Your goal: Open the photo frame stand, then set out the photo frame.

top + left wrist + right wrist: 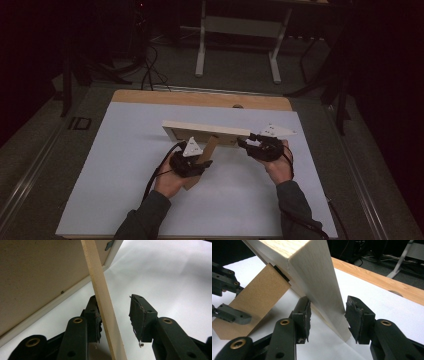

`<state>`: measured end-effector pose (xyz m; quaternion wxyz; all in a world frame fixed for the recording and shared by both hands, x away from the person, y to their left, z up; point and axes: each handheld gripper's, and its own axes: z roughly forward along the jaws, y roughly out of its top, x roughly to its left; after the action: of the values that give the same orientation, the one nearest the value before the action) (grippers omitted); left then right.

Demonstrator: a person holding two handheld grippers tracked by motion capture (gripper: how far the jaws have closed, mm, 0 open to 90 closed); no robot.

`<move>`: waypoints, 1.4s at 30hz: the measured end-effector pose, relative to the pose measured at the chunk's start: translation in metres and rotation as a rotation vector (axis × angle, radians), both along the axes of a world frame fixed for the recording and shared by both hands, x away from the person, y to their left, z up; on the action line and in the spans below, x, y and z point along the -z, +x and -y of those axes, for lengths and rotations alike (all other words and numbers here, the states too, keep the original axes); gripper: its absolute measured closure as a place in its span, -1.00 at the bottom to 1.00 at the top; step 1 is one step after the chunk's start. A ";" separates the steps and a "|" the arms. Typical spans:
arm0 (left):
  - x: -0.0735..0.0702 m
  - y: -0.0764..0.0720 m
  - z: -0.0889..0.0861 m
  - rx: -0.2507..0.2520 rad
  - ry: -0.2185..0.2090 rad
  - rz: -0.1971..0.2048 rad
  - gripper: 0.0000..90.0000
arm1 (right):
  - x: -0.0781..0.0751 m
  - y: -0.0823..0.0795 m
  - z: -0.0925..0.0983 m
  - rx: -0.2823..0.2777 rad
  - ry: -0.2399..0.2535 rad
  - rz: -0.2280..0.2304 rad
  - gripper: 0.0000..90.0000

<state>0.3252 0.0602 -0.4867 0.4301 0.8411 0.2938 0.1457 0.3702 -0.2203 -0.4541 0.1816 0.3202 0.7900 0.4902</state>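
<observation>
On the table, you propped the frame (205, 131) on its stand (207, 150).
Left gripper (115, 320) wide around the stand, right gripper (327, 320) clamping the frame; next, release gently.

Dim, dark-edged high view; gripper views brighter, soft close up.

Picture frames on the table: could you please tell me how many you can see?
1. The wooden picture frame stands on edge mid-table on the white sheet, its brown cardboard stand folded out toward the person. Nothing suggests another hidden behind it.
</observation>
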 end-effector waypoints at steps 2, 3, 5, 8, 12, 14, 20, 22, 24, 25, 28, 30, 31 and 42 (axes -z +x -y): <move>-0.001 0.000 -0.002 0.005 -0.013 -0.014 0.37 | 0.000 0.000 0.000 0.000 0.002 0.000 0.21; -0.001 0.000 -0.003 0.006 -0.017 -0.016 0.36 | 0.001 0.000 0.000 0.002 0.007 -0.003 0.21; -0.001 -0.001 -0.005 0.006 -0.020 -0.018 0.36 | 0.001 0.000 0.001 0.004 0.012 -0.002 0.21; -0.002 -0.002 -0.008 0.005 -0.039 -0.024 0.34 | 0.003 0.000 0.001 0.008 0.009 -0.012 0.21; -0.003 -0.002 -0.012 0.007 -0.074 -0.051 0.31 | 0.004 0.000 0.001 0.009 0.012 -0.019 0.20; -0.003 -0.001 -0.014 0.000 -0.086 -0.056 0.29 | 0.004 0.000 0.002 0.009 0.008 -0.022 0.20; -0.006 -0.001 -0.022 -0.022 -0.117 -0.069 0.25 | 0.003 0.000 0.003 0.007 0.007 -0.022 0.19; -0.007 -0.002 -0.024 -0.023 -0.127 -0.071 0.25 | 0.003 0.000 0.004 0.008 0.003 -0.031 0.18; -0.009 -0.003 -0.027 -0.021 -0.140 -0.071 0.25 | 0.004 0.000 0.005 0.008 0.001 -0.030 0.18; -0.010 -0.003 -0.028 -0.021 -0.143 -0.070 0.25 | 0.004 0.000 0.005 0.008 0.001 -0.030 0.18; -0.012 -0.004 -0.031 -0.020 -0.158 -0.073 0.25 | 0.006 0.000 0.006 0.014 -0.004 -0.034 0.18; -0.012 -0.005 -0.034 -0.023 -0.171 -0.075 0.25 | 0.007 0.000 0.006 0.017 -0.005 -0.037 0.18; -0.012 -0.005 -0.034 -0.023 -0.171 -0.075 0.25 | 0.008 0.000 0.007 0.020 -0.006 -0.035 0.18; -0.016 -0.006 -0.049 -0.038 -0.215 -0.080 0.28 | 0.009 0.000 0.008 0.024 -0.013 -0.048 0.17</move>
<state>0.3189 0.1089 -0.4708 0.5028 0.7896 0.3406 0.0881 0.3701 -0.2287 -0.4636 0.1703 0.3401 0.7935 0.4750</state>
